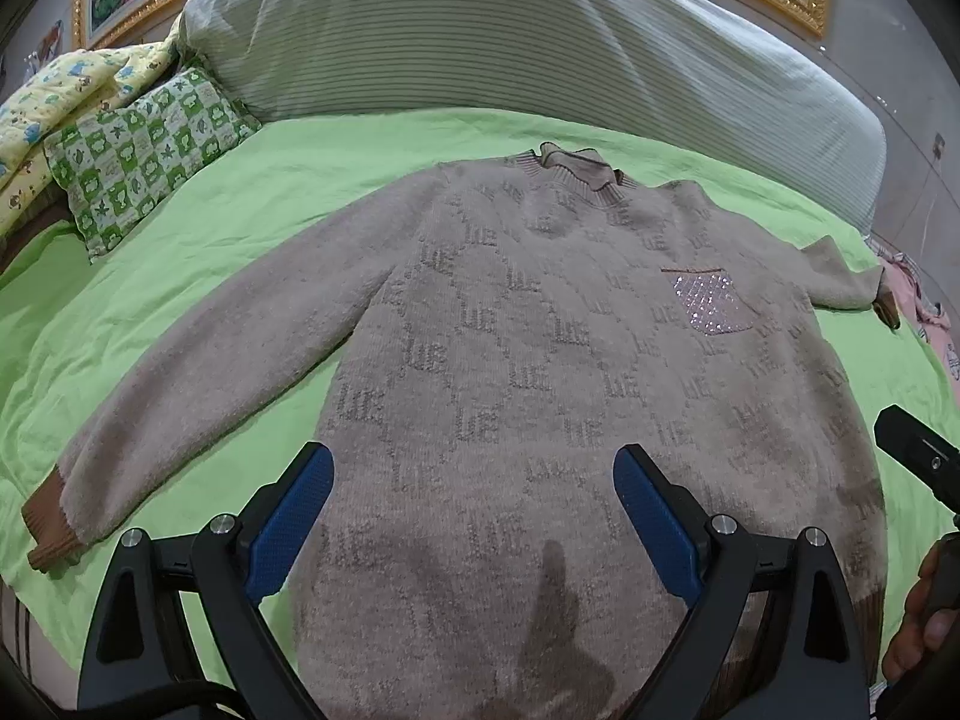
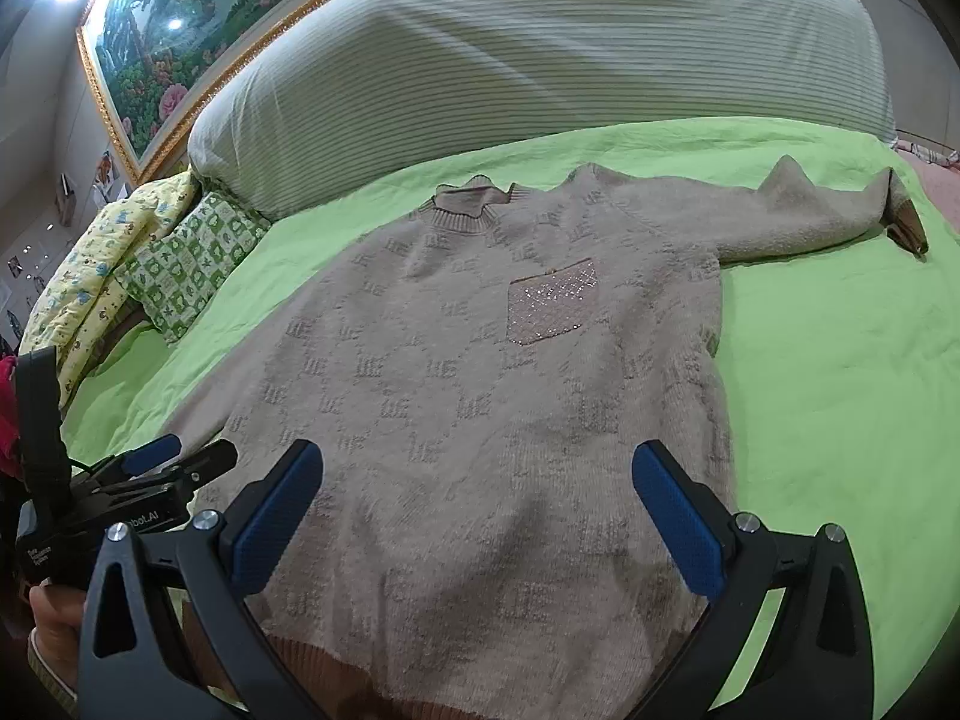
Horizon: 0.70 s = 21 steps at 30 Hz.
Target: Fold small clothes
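Closest to me, my left gripper [image 1: 474,474] hangs over the lower body of the sweater [image 1: 540,372] with its blue pads [image 1: 297,525] spread wide and nothing between them; my right gripper [image 2: 477,474] hangs the same way, jaws apart and empty, over the sweater's hem end. In the right wrist view I can see the left gripper low beside the sweater's hem, with the hand [image 2: 51,615] that holds it. The sweater lies flat, front up, on the green sheet [image 1: 180,276], its brown ribbed hem nearest me and its collar [image 1: 573,171] farthest. On its chest sits a sparkly pocket [image 2: 553,300]. One sleeve stretches out straight from the sweater's shoulder to a brown cuff [image 1: 51,525] near the sheet's edge; the other sleeve [image 2: 798,210] bends away from the opposite shoulder, its cuff lying on the sheet. Beyond the collar lies a long striped bolster [image 1: 510,30], touching the sheet. Off toward the straight sleeve's side, a green checked pillow [image 1: 150,156] rests against a yellow printed quilt [image 1: 66,102]. Behind the bolster hangs a gold-framed painting [image 2: 180,30].
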Available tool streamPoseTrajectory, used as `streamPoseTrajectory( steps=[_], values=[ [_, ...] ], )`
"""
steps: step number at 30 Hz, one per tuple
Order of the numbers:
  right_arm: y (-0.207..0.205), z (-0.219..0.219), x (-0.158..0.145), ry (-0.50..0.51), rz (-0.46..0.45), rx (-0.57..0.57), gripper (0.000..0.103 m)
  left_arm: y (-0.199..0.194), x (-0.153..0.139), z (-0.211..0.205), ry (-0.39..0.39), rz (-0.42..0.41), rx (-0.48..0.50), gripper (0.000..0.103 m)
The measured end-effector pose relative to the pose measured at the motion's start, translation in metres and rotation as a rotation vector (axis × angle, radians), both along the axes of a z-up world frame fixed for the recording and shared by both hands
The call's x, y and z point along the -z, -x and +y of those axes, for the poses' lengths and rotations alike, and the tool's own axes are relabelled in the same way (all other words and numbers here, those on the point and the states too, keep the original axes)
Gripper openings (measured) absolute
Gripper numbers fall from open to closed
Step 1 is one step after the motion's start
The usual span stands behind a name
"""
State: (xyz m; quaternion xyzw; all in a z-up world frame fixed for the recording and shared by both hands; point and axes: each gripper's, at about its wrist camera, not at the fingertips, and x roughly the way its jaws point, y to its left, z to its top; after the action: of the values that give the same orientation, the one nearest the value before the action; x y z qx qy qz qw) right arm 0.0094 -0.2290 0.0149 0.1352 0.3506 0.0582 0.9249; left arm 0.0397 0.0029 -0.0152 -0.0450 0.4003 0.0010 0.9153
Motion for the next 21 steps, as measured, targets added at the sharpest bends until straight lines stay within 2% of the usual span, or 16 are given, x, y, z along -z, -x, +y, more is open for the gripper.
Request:
streamPoseTrajectory(
  steps=[8, 13, 17, 21],
  values=[
    [-0.003, -0.001, 0.0, -0.004, 0.004, 0.0, 0.103, -0.007, -0.002, 0.003, 0.002, -0.004, -0.001, 0.095],
    [-0.013, -0.016, -0.001, -0.021, 0.012, 0.015, 0.103, -0.025, -0.004, 0.031, 0.039, 0.008, -0.039, 0.095],
    [-0.027, -0.041, -0.004, -0.033, 0.015, 0.046, 0.103, -0.048, 0.003, 0.076, 0.138, 0.059, -0.11, 0.095],
    [-0.047, -0.071, -0.004, -0.038, 0.026, 0.09, 0.103, -0.084, 0.016, 0.12, 0.362, 0.132, -0.145, 0.095]
  ],
)
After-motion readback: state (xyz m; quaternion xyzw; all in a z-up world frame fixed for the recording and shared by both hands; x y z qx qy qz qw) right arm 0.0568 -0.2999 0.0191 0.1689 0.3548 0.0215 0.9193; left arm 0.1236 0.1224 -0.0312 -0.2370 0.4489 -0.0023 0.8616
